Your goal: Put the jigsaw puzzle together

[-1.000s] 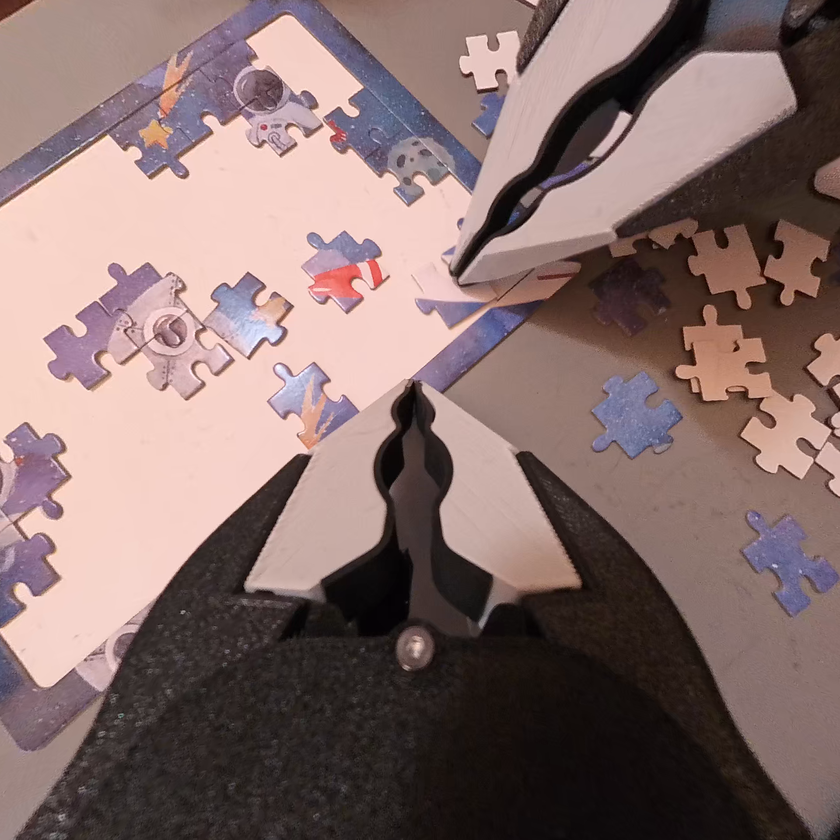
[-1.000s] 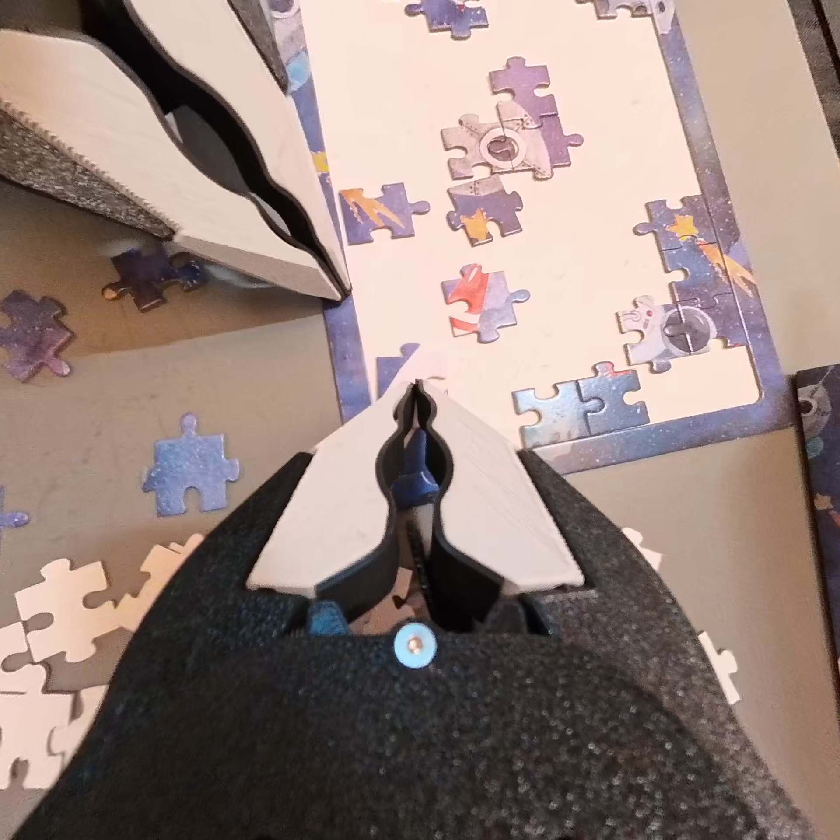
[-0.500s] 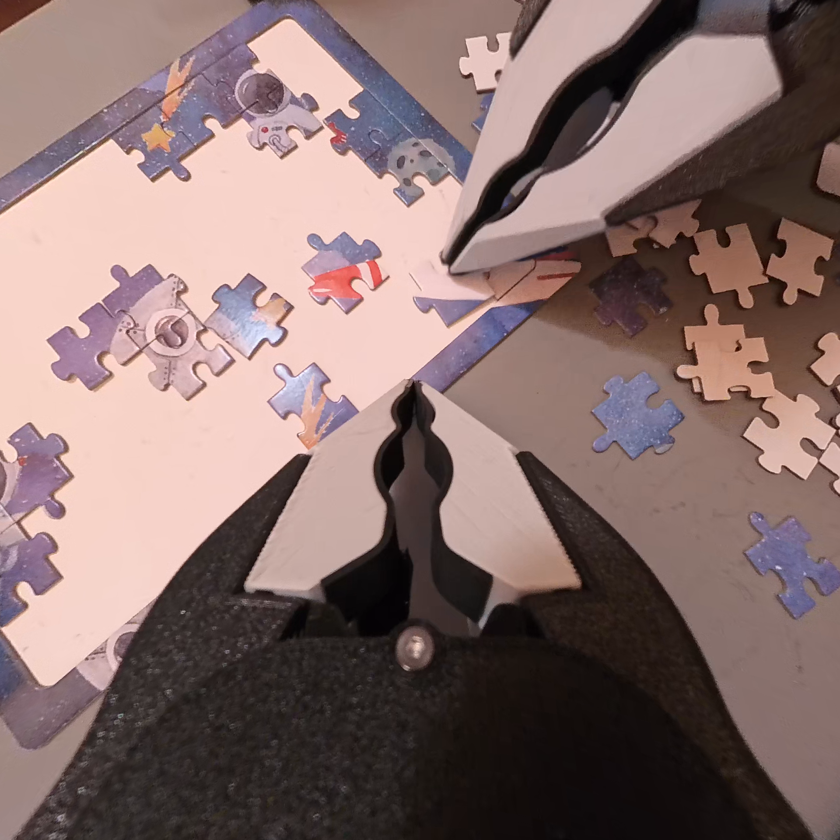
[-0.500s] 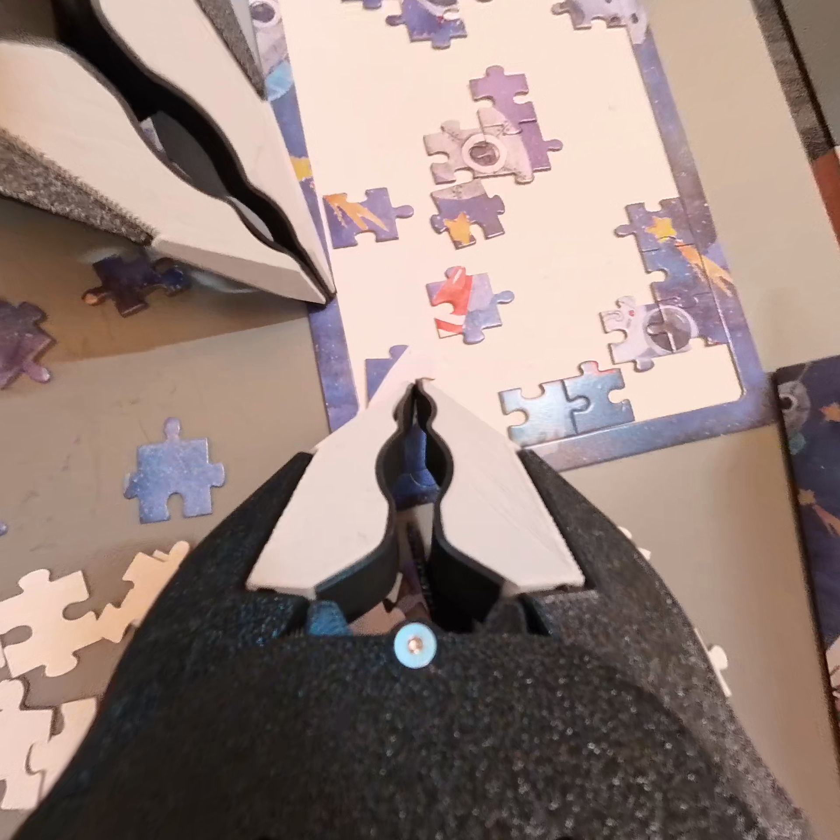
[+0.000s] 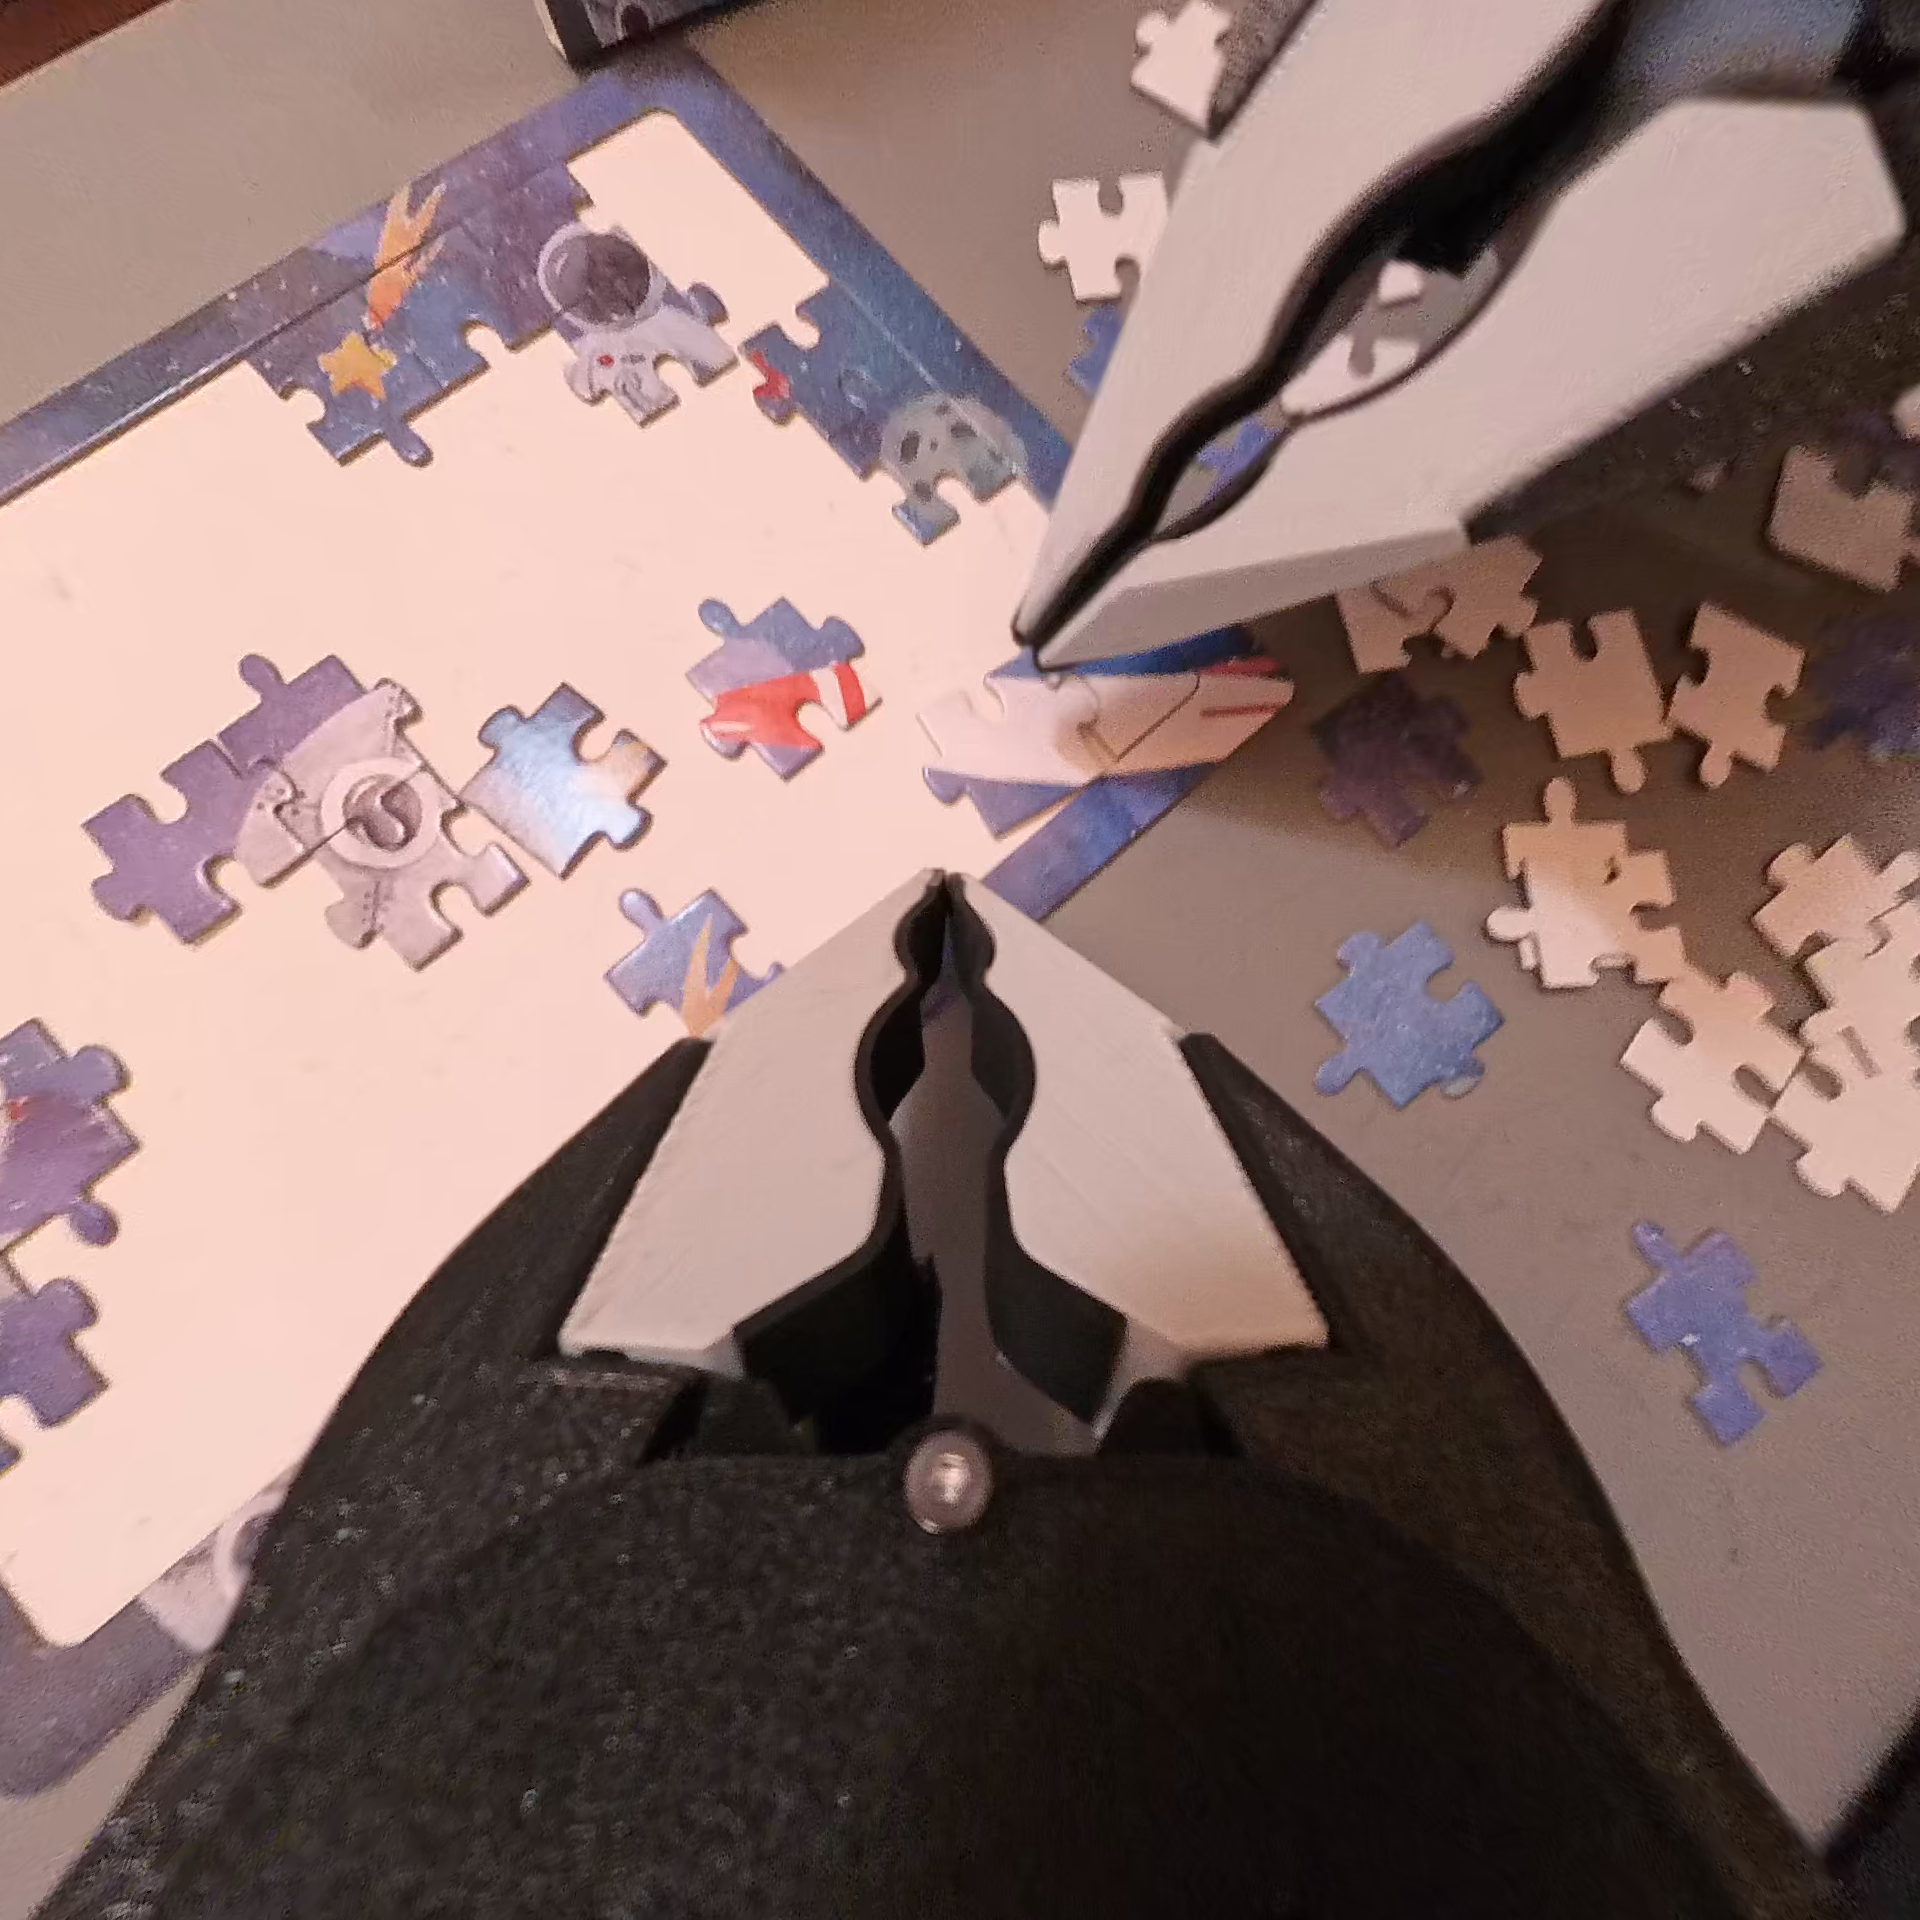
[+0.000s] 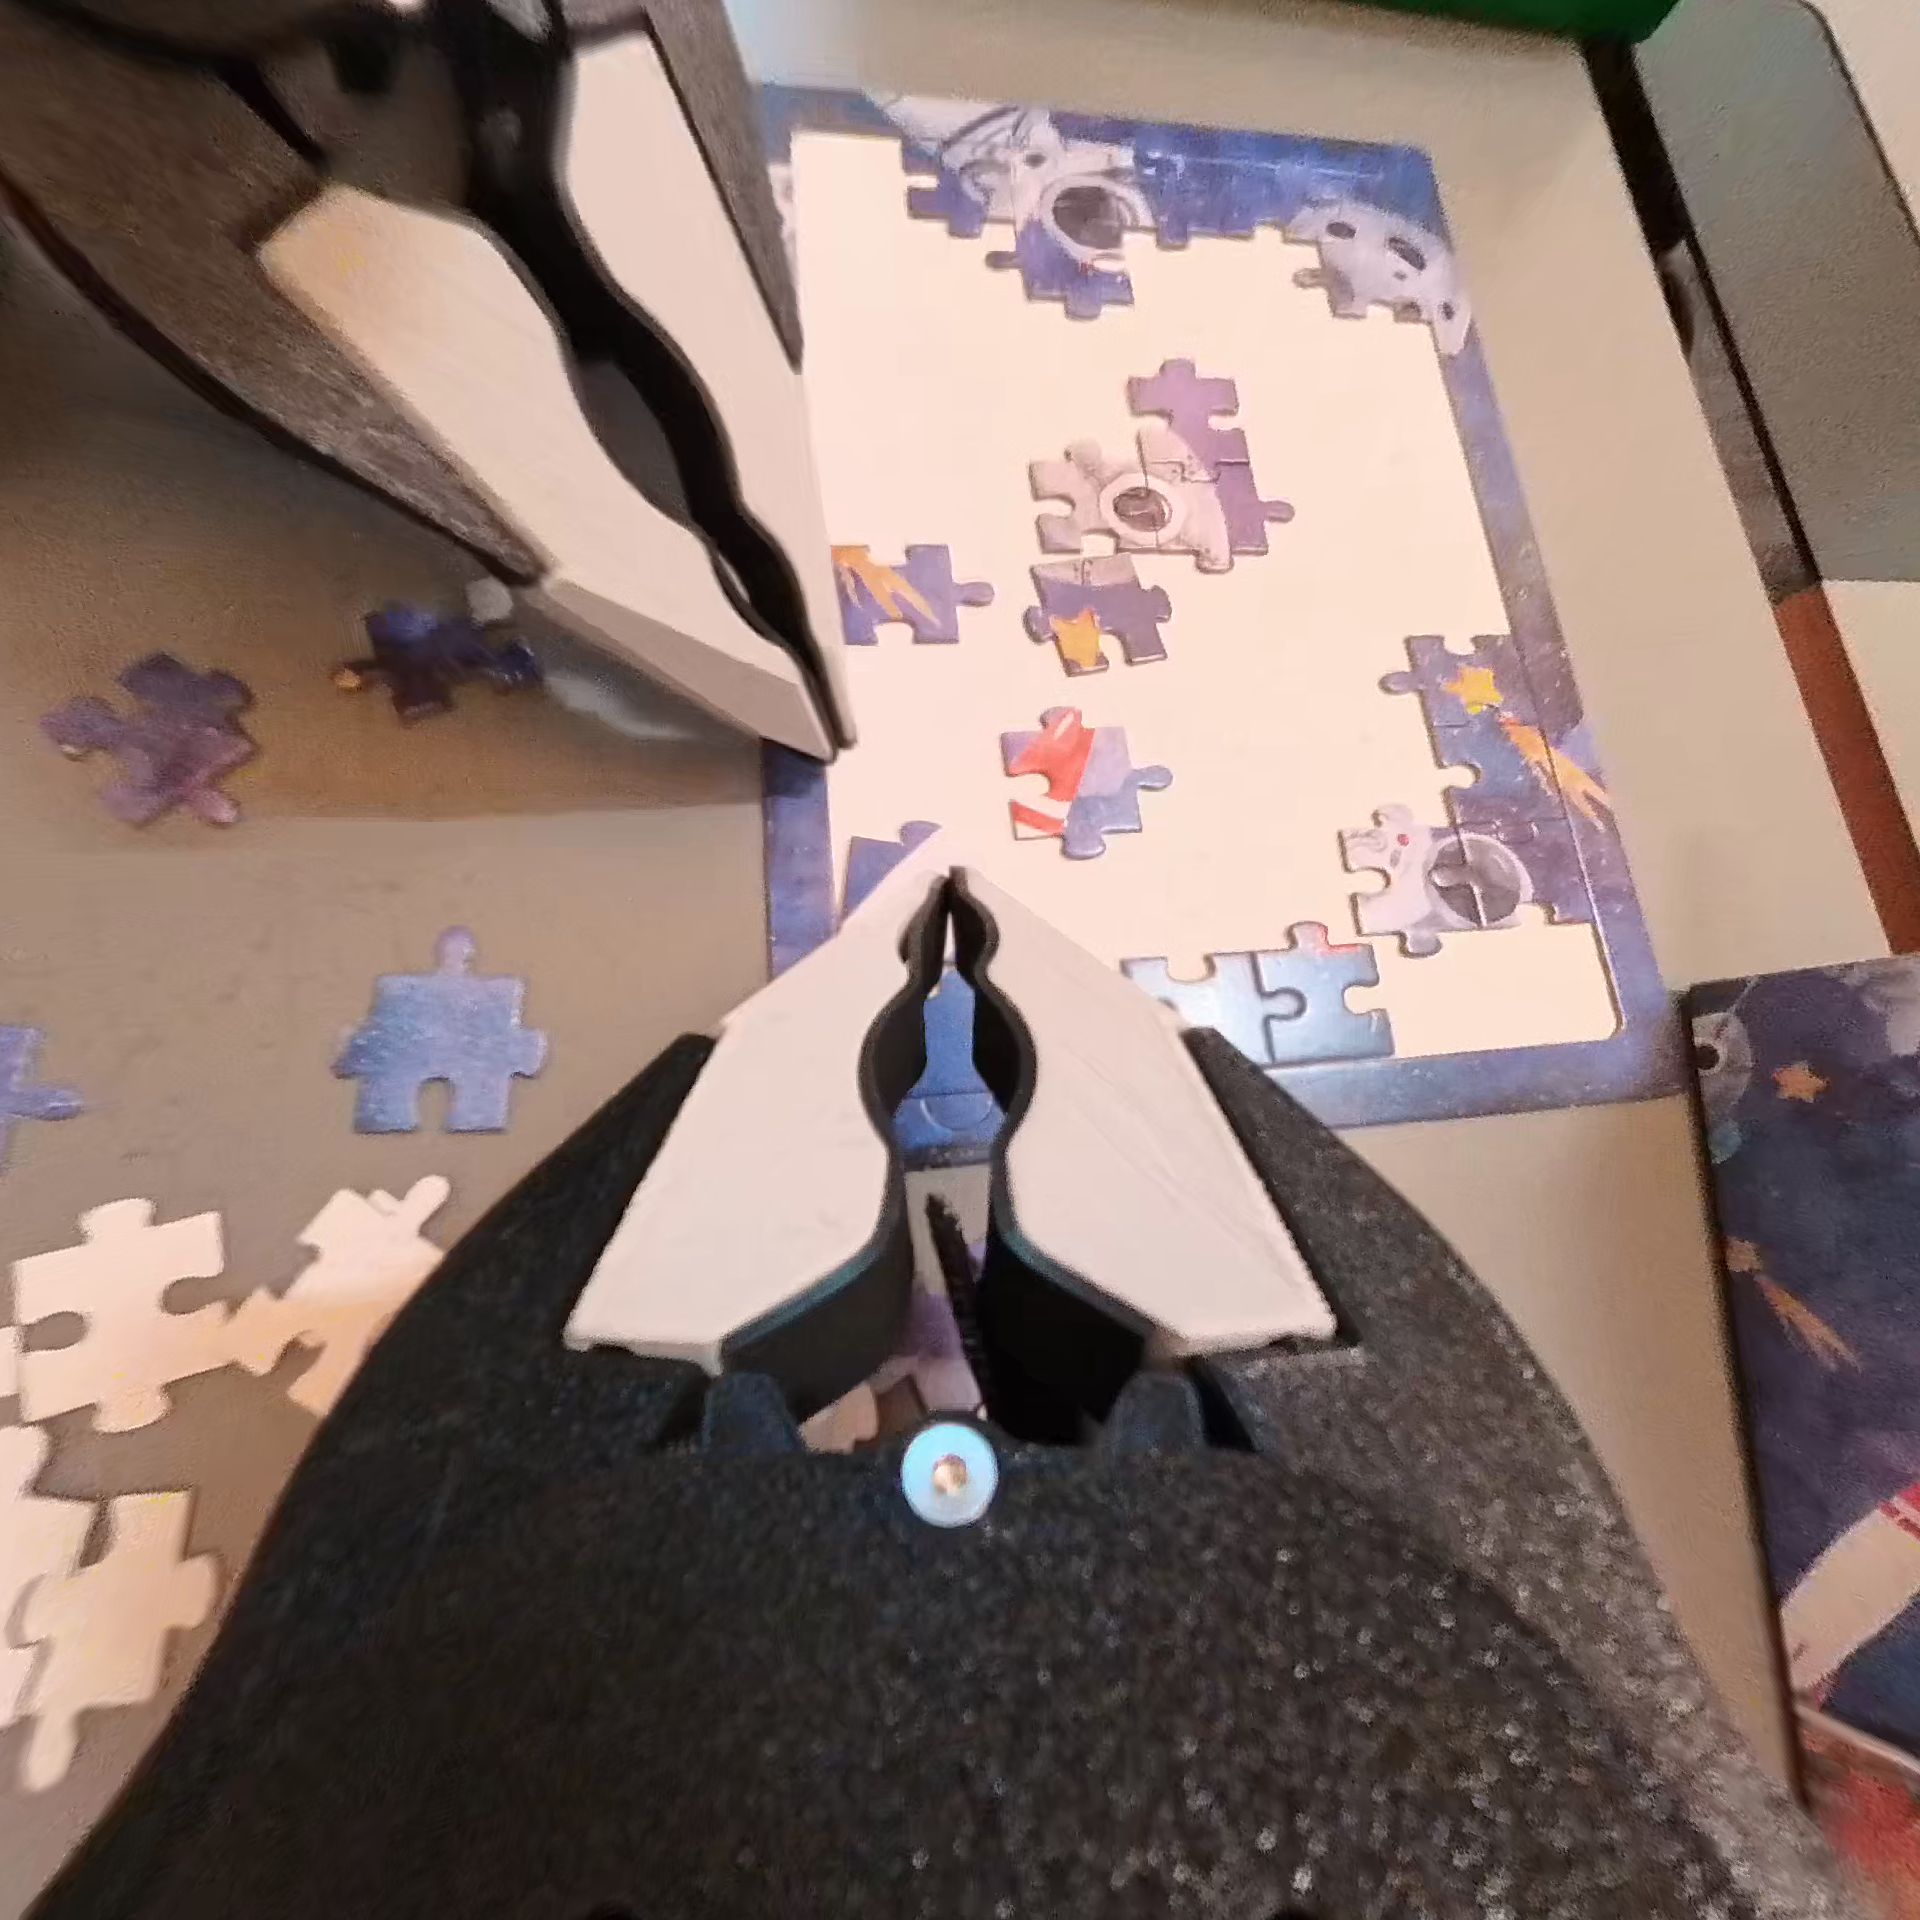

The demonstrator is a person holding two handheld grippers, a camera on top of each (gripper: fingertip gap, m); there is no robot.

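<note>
Left wrist view: the left gripper (image 5: 943, 883), two white wedge fingers in a grainy black body, has its tips pressed together on nothing, low at centre over the edge of the puzzle tray (image 5: 1081, 862). The tray, a flat cream board with a blue starry border, fills the upper left. On it lie five loose groups: a three-piece rocket cluster (image 5: 312, 810), a blue piece with orange (image 5: 566, 779), a red-striped piece (image 5: 784, 691), a comet piece (image 5: 681, 951) and a pale two-piece pair (image 5: 1101, 722) overlapping the border. The right gripper (image 5: 1039, 634), upper right, is closed with its tips just over that pair. On the grey table (image 5: 1247, 1143) at right are two blue-speckled pieces (image 5: 1403, 1023) and a heap of face-down cream pieces (image 5: 1621, 904).

Right wrist view: the right gripper (image 6: 951, 883), closed and empty, sits at centre over the tray's near corner. The left gripper (image 6: 831, 743) comes in from the upper left. A picture box (image 6: 1829, 1299) lies at right.
</note>
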